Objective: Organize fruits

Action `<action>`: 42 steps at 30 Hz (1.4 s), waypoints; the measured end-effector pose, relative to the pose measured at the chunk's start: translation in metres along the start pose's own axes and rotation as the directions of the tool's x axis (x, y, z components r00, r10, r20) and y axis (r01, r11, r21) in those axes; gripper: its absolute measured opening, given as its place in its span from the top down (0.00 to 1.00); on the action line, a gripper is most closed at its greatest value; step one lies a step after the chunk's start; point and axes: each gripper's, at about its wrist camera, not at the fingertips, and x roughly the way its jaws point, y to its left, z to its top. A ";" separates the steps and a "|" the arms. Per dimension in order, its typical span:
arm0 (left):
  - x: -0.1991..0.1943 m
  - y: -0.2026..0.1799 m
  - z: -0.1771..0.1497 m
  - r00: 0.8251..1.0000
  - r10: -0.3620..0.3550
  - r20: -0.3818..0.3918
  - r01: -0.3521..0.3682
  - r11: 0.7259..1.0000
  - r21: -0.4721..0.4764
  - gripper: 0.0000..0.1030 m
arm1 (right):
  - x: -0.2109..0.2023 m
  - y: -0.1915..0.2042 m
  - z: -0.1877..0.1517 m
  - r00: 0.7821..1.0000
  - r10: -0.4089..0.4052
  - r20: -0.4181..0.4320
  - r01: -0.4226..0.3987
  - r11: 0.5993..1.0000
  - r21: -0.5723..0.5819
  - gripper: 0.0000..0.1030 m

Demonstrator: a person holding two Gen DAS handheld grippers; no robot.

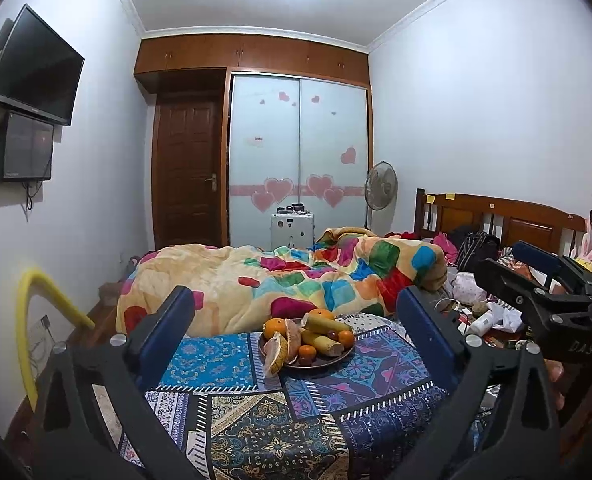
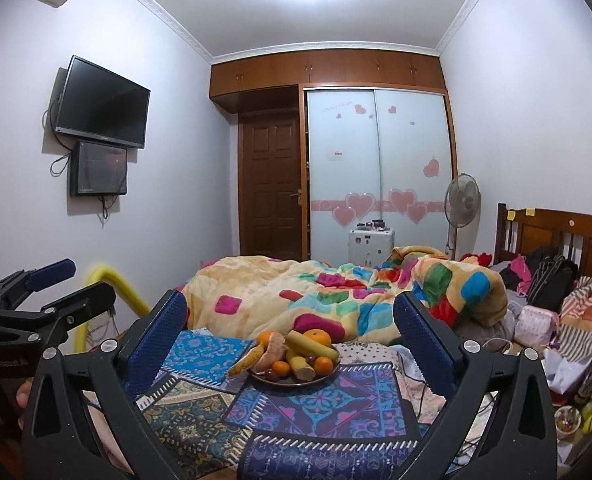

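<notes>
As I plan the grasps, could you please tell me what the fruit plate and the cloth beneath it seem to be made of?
The plate looks like dark glazed ceramic or perhaps glass: its rim shows a smooth, faint sheen, so the exact material stays open. The cloth appears to be printed woven fabric, matte, with patchwork patterns and soft creases where it drapes.

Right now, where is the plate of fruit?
In both views the plate of fruit sits on the patterned cloth, centred ahead, just before the colourful blanket.

Left hand-held gripper (image 1: 296,320) and right hand-held gripper (image 2: 290,322): jaws spread wide, nothing gripped, pointing near level.
</notes>
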 end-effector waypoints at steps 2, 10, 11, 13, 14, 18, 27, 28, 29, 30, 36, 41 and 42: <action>0.000 0.000 -0.001 1.000 -0.002 -0.002 0.002 1.000 -0.001 0.00 | -0.001 0.000 -0.001 1.000 -0.001 0.000 0.001 1.000 0.002 0.00; -0.001 -0.002 -0.001 1.000 -0.006 0.003 0.006 1.000 -0.001 0.00 | -0.002 0.001 -0.002 1.000 0.001 -0.003 -0.001 1.000 0.001 0.00; -0.001 -0.003 -0.001 1.000 -0.007 0.003 0.007 1.000 -0.002 0.00 | -0.002 0.001 -0.002 1.000 0.000 -0.003 0.000 1.000 0.001 0.00; 0.000 -0.003 -0.001 1.000 -0.009 0.002 0.009 1.000 -0.003 0.00 | -0.002 0.001 -0.003 1.000 -0.002 -0.003 0.002 1.000 0.002 0.00; 0.000 -0.004 -0.001 1.000 -0.010 0.002 0.010 1.000 -0.001 0.00 | -0.002 0.001 -0.003 1.000 -0.001 -0.003 0.001 1.000 0.004 0.00; -0.001 -0.004 -0.002 1.000 -0.004 0.005 0.004 1.000 0.006 0.00 | -0.003 -0.001 -0.004 1.000 -0.002 -0.007 0.002 1.000 0.008 0.00; 0.003 -0.006 -0.004 1.000 -0.013 -0.006 0.013 1.000 0.003 0.00 | -0.002 -0.003 -0.004 1.000 -0.003 -0.010 0.003 1.000 0.009 0.00; 0.002 -0.006 -0.004 1.000 -0.014 -0.006 0.014 1.000 0.003 0.00 | -0.002 -0.003 -0.004 1.000 -0.003 -0.011 0.003 1.000 0.009 0.00; 0.002 -0.005 -0.004 1.000 -0.015 -0.006 0.015 1.000 0.003 0.00 | -0.002 -0.003 -0.004 1.000 -0.003 -0.011 0.003 1.000 0.010 0.00; 0.003 -0.005 -0.004 1.000 -0.017 -0.008 0.017 1.000 0.002 0.00 | -0.002 -0.003 -0.004 1.000 -0.002 -0.011 0.002 1.000 0.009 0.00; 0.003 -0.005 -0.006 0.999 -0.031 -0.014 0.031 0.999 -0.006 0.00 | -0.002 -0.003 -0.004 1.000 -0.001 -0.011 0.001 1.000 0.010 0.00; 0.005 -0.003 -0.005 0.999 -0.049 -0.023 0.048 0.999 -0.012 0.00 | -0.002 -0.002 -0.004 1.000 -0.002 -0.010 0.002 1.000 0.009 0.00; 0.005 -0.004 -0.005 0.999 -0.047 -0.022 0.046 0.999 -0.014 0.00 | -0.002 -0.002 -0.004 1.000 -0.003 -0.010 0.003 1.000 0.009 0.00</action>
